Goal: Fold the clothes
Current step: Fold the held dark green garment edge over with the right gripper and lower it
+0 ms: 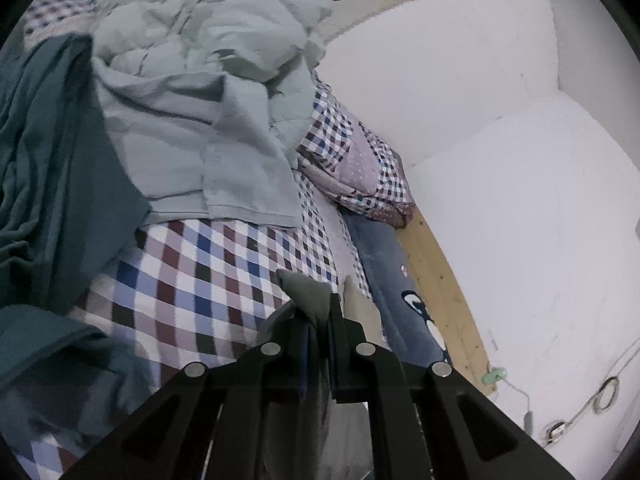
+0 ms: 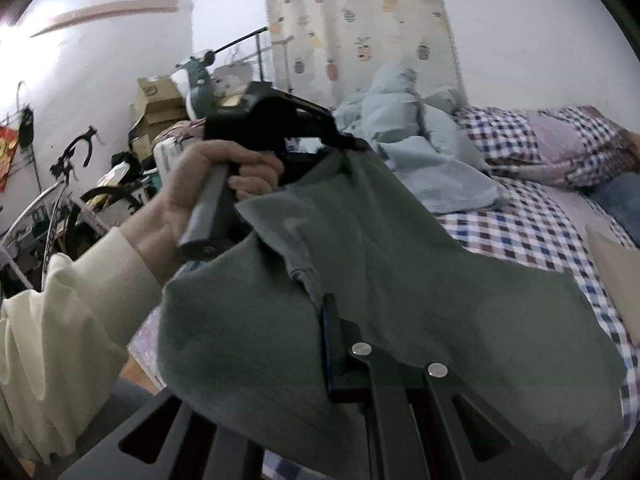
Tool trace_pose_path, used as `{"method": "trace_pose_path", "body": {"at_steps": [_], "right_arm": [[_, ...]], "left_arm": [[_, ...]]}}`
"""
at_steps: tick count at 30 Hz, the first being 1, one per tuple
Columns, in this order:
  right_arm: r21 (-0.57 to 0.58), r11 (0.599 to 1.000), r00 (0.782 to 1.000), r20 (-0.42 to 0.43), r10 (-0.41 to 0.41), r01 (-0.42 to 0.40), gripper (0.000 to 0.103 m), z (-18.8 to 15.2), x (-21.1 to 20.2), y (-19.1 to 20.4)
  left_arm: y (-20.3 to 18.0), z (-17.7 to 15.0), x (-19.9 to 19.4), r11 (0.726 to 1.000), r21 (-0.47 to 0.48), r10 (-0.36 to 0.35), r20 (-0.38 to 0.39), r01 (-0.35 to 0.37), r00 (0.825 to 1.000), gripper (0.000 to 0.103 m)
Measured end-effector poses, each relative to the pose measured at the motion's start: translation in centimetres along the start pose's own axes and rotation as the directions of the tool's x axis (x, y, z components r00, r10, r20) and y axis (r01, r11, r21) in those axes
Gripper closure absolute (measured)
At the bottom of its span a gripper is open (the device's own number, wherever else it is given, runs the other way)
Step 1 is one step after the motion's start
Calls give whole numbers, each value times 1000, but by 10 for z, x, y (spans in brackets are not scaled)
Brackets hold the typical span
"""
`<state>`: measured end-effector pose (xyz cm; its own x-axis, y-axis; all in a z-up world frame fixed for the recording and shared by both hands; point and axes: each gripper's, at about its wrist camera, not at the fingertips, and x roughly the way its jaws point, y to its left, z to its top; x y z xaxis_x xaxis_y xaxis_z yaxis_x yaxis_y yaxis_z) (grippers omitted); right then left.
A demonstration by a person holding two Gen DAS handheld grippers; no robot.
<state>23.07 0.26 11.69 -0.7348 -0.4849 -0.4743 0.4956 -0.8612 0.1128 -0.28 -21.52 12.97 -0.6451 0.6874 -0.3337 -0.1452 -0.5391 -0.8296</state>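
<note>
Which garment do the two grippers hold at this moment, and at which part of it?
Both hold the grey-green garment. The left gripper pinches a corner of its cloth; the right gripper is shut on a seamed edge near the top. It hangs between them above the checked bed sheet.

Grey-green garment [image 2: 400, 272]: soft matt knit cloth w/ faint fuzzy nap, pinched in both hand-held grippers; left hand-held gripper [image 1: 318, 320] and right hand-held gripper [image 2: 328, 320] are matt black plastic w/ dull silver metal pivot pins and blue pad faces. Checked bedsheet [image 1: 200, 280]: thin woven cloth, matt; pale blue-grey garment [image 1: 200, 92] is crumpled smooth matt cloth, teal garment [image 1: 40, 152] a finer draping matt cloth. Bed frame [image 1: 440, 292]: pale bare wood, low sheen; wall [image 1: 520, 200] smooth matt white; cardboard boxes [image 2: 156, 100] plain brown paperboard.
</note>
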Motion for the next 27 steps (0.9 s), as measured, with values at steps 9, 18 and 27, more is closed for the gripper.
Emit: {"method": "trace_pose_path", "body": {"at_steps": [9,18,27], "right_arm": [[116,993,998,49,-41,35,99,-1,-48,-54],[287,956,995,63,-78,57,99,-19,-89,-126],[489,868,994,17,-106,84,99,-55,-100,-192]], "left_arm": [[-87,-9,48,992,83,105,-64,-100,992,97],[-163,-38,137,969,167,209,-143,-184,968,97],[-171,-85,250,927,215,355,-246,-307,902,97]]}}
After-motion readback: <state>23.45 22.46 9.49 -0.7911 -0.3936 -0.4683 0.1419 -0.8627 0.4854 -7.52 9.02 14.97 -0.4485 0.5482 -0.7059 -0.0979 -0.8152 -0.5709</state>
